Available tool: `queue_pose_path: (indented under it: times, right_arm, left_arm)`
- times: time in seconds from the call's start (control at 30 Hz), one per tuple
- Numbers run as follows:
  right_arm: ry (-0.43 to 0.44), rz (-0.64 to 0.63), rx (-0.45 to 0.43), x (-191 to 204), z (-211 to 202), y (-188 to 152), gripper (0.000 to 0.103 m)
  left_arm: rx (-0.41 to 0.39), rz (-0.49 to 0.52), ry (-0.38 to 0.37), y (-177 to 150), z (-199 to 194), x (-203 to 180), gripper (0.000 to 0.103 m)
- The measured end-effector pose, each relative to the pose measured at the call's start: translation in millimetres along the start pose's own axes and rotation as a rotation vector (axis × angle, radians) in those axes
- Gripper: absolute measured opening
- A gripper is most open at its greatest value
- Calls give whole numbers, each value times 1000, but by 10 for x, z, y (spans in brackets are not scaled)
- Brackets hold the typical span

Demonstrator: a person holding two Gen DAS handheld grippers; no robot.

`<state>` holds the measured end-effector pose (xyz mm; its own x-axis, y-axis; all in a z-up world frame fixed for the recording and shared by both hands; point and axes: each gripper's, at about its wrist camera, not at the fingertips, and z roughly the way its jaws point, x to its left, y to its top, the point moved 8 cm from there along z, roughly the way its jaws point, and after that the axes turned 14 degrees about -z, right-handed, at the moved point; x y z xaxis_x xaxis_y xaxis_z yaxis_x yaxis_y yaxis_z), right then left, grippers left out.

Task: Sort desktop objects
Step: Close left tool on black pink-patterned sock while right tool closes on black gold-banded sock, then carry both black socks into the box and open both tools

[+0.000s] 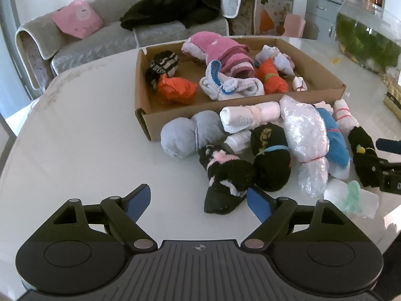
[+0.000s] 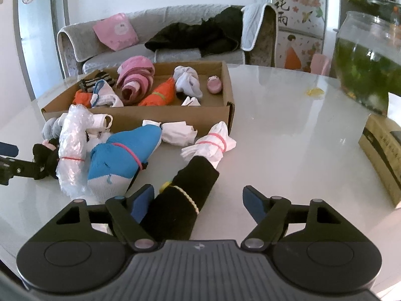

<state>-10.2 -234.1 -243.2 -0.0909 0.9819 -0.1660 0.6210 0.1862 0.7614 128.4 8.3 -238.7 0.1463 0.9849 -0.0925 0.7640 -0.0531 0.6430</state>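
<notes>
A cardboard box point(image 1: 142, 92) on the white table holds several rolled socks; it also shows in the right wrist view point(image 2: 140, 115). A pile of bundled socks lies in front of it. My left gripper point(image 1: 199, 200) is open, with a black sock with pink stripes point(image 1: 225, 175) lying by its right finger. My right gripper point(image 2: 199, 199) is open, with a black sock with a yellow band point(image 2: 185, 193) lying between its fingers, against the left one. A blue sock point(image 2: 122, 155) and a white bundle with a pink band point(image 2: 210, 145) lie just beyond.
A glass fish tank point(image 2: 366, 62) stands at the table's far right. A tan carton point(image 2: 383, 155) sits at the right edge. A clear plastic bundle point(image 2: 72, 145) lies left of the blue sock. A grey sofa point(image 2: 155, 32) is behind the table.
</notes>
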Motion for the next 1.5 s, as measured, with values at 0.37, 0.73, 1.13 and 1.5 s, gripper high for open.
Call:
queue_pose_path:
  times: [0.37,0.73,1.13,1.5]
  right_arm:
    - [7,-9,-1,18,-18,-21,64]
    - [48,-29,-3,121,-22,-27,40]
    - [58,-45,-45,169,-97,16,35]
    - [84,42,-138,-18,-325,252,35]
  left_arm:
    - [-4,39,-24,-62,188,-196,89]
    - [-25,15,-87,-52,177,-273,50]
    - [-41,6,-97,-115,-83,-284,48]
    - [-128,-59,-110,194,-685,-53,48]
